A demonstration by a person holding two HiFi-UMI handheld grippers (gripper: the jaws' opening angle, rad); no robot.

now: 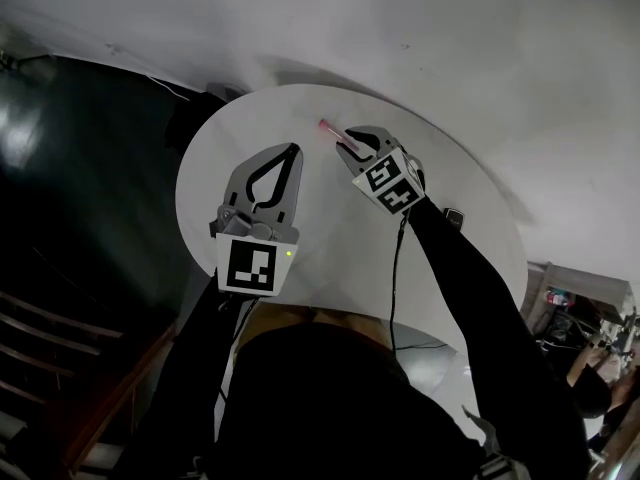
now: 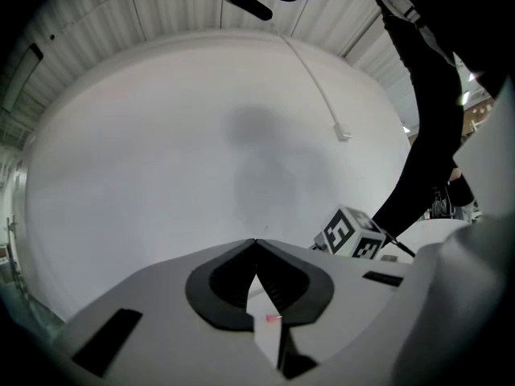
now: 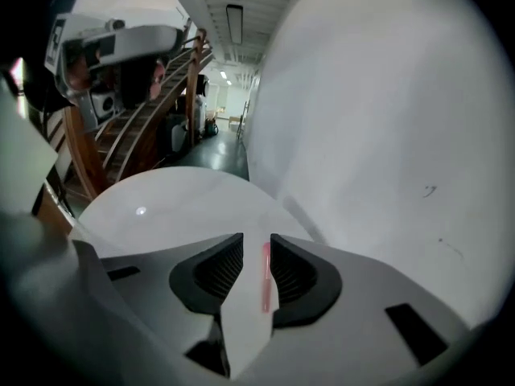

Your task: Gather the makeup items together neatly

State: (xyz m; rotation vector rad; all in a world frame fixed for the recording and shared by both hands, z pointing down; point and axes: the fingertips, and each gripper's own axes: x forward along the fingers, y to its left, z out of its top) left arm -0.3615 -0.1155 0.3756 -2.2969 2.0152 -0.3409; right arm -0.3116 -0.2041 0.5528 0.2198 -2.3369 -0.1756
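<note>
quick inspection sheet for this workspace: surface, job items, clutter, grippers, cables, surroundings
surface: round white table, set against the wall
job's things: one slim pink stick near the table's far edge; no other makeup item seen
clutter: small dark object near the table's right edge, too small to identify
grippers: left gripper shut, nothing between its jaws; right gripper open, jaws either side of the pink stick
cables: black cable runs from the right gripper back along the arm
surroundings: white wall, dark floor, wooden stairs
</note>
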